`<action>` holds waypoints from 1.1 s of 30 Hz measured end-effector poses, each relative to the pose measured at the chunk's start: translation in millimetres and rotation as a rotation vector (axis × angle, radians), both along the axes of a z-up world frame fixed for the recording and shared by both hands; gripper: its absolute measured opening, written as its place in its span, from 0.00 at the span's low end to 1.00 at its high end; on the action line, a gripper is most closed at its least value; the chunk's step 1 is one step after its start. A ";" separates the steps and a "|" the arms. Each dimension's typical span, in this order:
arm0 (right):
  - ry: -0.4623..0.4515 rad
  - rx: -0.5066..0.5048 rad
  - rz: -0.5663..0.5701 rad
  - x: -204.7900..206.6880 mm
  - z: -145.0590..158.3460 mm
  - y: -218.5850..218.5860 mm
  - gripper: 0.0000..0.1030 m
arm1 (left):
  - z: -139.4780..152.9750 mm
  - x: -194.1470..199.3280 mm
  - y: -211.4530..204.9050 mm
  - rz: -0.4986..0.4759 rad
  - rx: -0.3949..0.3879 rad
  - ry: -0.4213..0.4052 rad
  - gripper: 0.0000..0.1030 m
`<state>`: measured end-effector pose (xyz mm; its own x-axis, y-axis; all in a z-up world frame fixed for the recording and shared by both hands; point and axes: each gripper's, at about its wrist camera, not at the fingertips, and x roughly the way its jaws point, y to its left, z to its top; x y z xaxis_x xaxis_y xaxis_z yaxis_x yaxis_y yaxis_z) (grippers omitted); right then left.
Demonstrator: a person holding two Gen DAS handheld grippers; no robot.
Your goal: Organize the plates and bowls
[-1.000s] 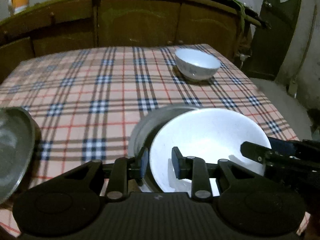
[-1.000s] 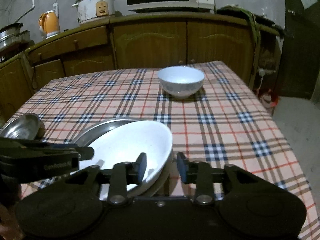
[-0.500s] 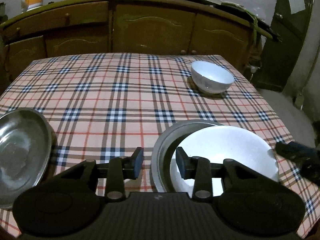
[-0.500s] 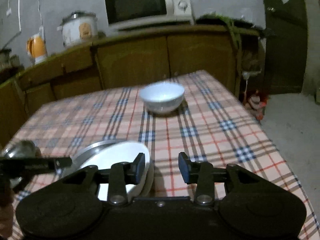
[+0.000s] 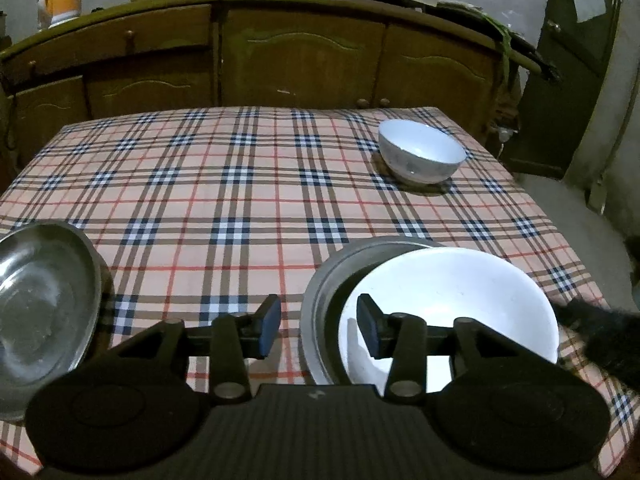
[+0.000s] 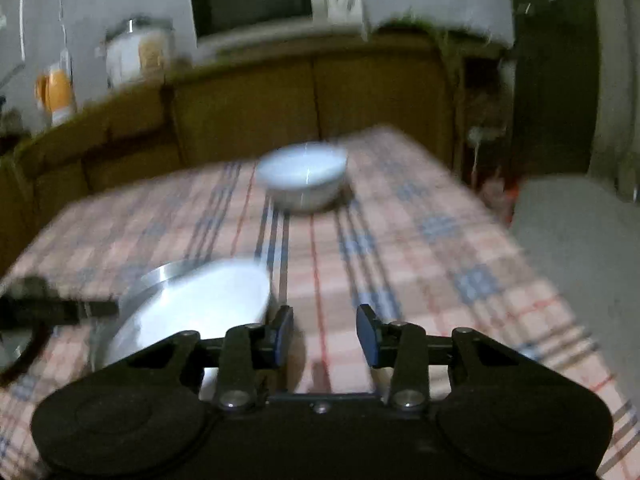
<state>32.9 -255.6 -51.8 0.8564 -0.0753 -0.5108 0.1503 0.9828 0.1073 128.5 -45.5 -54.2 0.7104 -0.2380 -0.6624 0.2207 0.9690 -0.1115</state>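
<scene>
The left gripper (image 5: pixel 318 326) stands part open and holds nothing; its jaws have just been opening, and only the near rim of the steel plate (image 5: pixel 320 292) and bare cloth (image 5: pixel 224 184) show in the gap, with neither pad touching anything. Its right-hand finger (image 5: pixel 370 330) sits in front of the white plate (image 5: pixel 452 304) without contact. The white plate lies nested inside the steel plate at the near right of the table, offset toward the right so that the steel rim shows along the left and far sides. A steel dish (image 5: pixel 40 304) rests at the near left edge, well apart from the stack. A white bowl (image 5: pixel 422 156) stands upright at the far right of the table, apart from everything else. The right gripper (image 6: pixel 324 332) is also part open and empty; only cloth shows between its pads. In the right wrist view, which is blurred, the white plate (image 6: pixel 196 304) lies just left of the gripper's left-hand finger (image 6: pixel 282 334), clear of it, and the white bowl (image 6: pixel 304 178) stands ahead, farther along the table. Part of the left gripper (image 6: pixel 52 308) shows at the left edge beside the stack. Wooden cabinets (image 5: pixel 300 56) stand behind the table.
</scene>
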 end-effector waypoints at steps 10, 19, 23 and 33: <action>0.080 0.014 0.060 9.9 -20.8 6.1 0.43 | -1.4 -0.7 -4.6 -0.011 0.003 0.001 0.43; 0.007 0.024 0.056 17.2 6.6 3.0 0.43 | 6.1 5.0 -9.6 -0.017 0.007 -0.010 0.44; -0.005 0.048 0.058 29.1 17.5 -6.8 0.43 | 14.8 14.6 -13.7 -0.020 0.019 -0.026 0.47; -0.020 0.084 0.026 79.8 40.2 -53.0 0.49 | 39.2 72.2 -33.7 -0.038 0.043 -0.037 0.52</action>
